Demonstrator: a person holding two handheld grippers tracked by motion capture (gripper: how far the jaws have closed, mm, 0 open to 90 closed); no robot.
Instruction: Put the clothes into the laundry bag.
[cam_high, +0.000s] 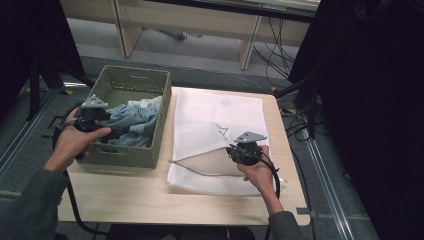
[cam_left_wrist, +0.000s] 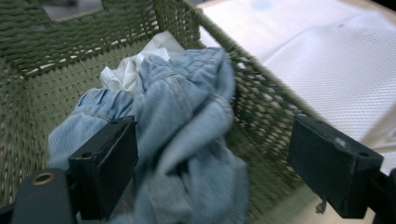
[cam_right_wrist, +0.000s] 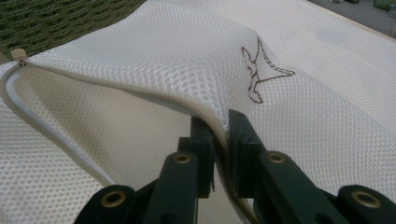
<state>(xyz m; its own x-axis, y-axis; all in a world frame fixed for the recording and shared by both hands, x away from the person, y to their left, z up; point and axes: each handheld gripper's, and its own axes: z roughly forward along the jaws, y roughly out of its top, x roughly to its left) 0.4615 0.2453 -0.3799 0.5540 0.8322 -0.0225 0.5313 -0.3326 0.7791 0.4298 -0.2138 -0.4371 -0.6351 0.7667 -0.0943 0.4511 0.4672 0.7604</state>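
A green woven basket (cam_high: 131, 73) (cam_left_wrist: 46, 28) stands on the table's left half. It holds a crumpled blue denim garment (cam_high: 131, 120) (cam_left_wrist: 187, 107) and a white cloth (cam_high: 150, 103) (cam_left_wrist: 123, 74). My left gripper (cam_high: 109, 122) (cam_left_wrist: 218, 163) hangs inside the basket, open, with its jaws wide on either side of the denim. A white mesh laundry bag (cam_high: 220, 107) (cam_right_wrist: 140, 46) (cam_left_wrist: 327, 70) with a bird outline lies flat to the right of the basket. My right gripper (cam_high: 234, 149) (cam_right_wrist: 222, 135) is shut on the bag's zippered upper edge, holding the mouth lifted.
The wooden table (cam_high: 125, 197) has bare wood along its front edge. Pale shelving legs (cam_high: 247, 45) and loose cables (cam_high: 272, 55) sit on the floor behind the table. Dark curtains (cam_high: 365, 100) stand at the right.
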